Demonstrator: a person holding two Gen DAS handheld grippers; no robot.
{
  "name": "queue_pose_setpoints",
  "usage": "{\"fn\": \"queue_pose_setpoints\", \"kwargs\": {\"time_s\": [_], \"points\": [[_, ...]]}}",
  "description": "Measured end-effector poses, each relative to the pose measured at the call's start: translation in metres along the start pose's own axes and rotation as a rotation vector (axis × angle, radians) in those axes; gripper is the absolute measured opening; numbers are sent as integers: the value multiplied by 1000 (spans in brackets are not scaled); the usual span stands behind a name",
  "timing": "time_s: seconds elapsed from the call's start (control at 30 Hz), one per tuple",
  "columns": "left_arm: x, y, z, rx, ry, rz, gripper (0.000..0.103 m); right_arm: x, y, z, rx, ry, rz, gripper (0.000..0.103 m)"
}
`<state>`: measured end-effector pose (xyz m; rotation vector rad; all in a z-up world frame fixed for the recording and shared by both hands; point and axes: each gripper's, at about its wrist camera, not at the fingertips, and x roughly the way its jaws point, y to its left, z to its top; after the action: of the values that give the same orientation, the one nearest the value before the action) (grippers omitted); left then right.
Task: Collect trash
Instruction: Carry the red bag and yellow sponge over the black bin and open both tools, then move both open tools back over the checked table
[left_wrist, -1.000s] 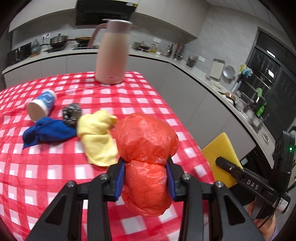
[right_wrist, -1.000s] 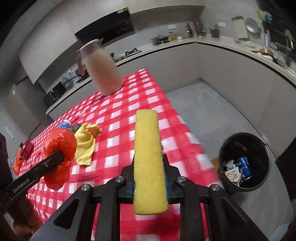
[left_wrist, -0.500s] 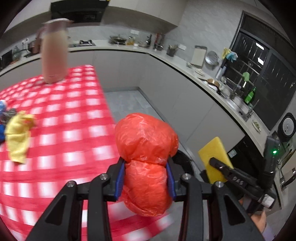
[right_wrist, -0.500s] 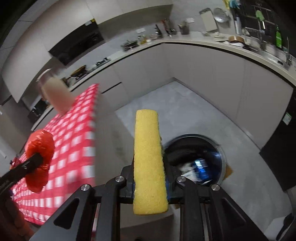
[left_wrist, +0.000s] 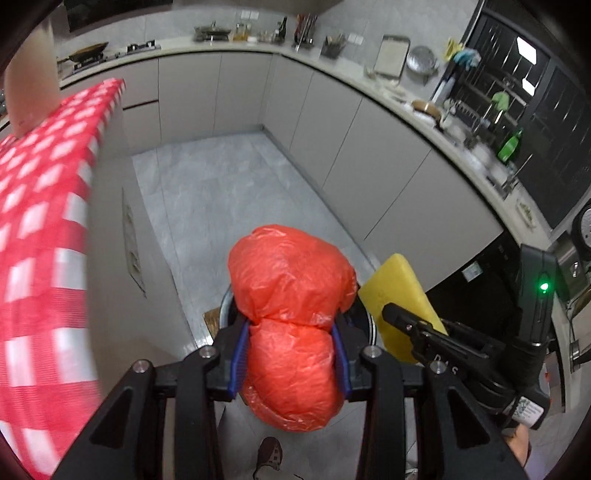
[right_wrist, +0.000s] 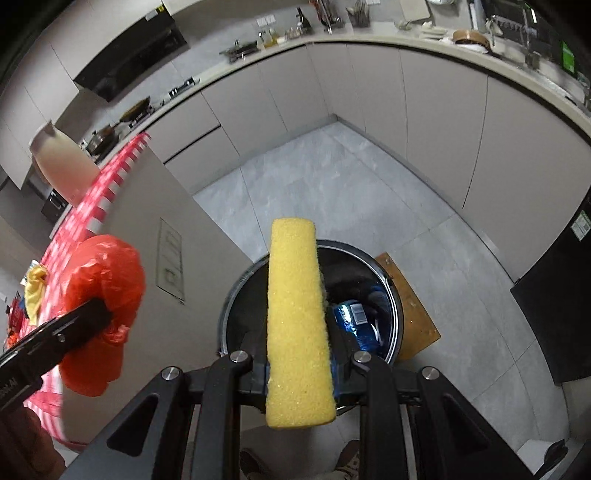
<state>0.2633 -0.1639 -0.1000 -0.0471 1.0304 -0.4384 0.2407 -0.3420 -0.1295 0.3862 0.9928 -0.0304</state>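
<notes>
At the lower centre of the left wrist view, the left gripper (left_wrist: 291, 352) pinches a crumpled red plastic bag (left_wrist: 291, 328) between its blue pads, the bag bulging above and below the clamp. Behind the bag a sliver of the round black trash bin (left_wrist: 225, 306) shows on the grey floor. In the right wrist view, the right gripper (right_wrist: 299, 365) clamps a long yellow sponge (right_wrist: 295, 317) standing on edge, directly over the open bin (right_wrist: 388, 291), which holds a blue can (right_wrist: 351, 314). The red checked tablecloth (left_wrist: 40, 229) fills the left side of the frame.
</notes>
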Motion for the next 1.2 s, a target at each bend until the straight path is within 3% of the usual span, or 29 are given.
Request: {"fn": "queue_pose_setpoints", "kwargs": {"time_s": [0.23,0.3,0.37,0.43,0.53,0.83,1.2], "points": [[36,-3,-6,0,66,51,41,37,-17,2,-27,52,8,25],[44,-4,-6,-7,83,57,46,44,-18,3,-34,61,12,27],[52,-5,-5,-19,104,68,57,50,-22,5,-40,75,12,47],[55,-5,-3,-36,112,72,66,51,-23,7,-39,73,22,59],[47,-7,3,-51,97,79,70,43,-23,9,-30,44,17,60],[-24,-9,16,-28,-27,61,70,-5,-9,17,-4,-49,11,60],[-113,35,13,-32,-107,47,70,-59,69,3,-43,-116,13,60]]}}
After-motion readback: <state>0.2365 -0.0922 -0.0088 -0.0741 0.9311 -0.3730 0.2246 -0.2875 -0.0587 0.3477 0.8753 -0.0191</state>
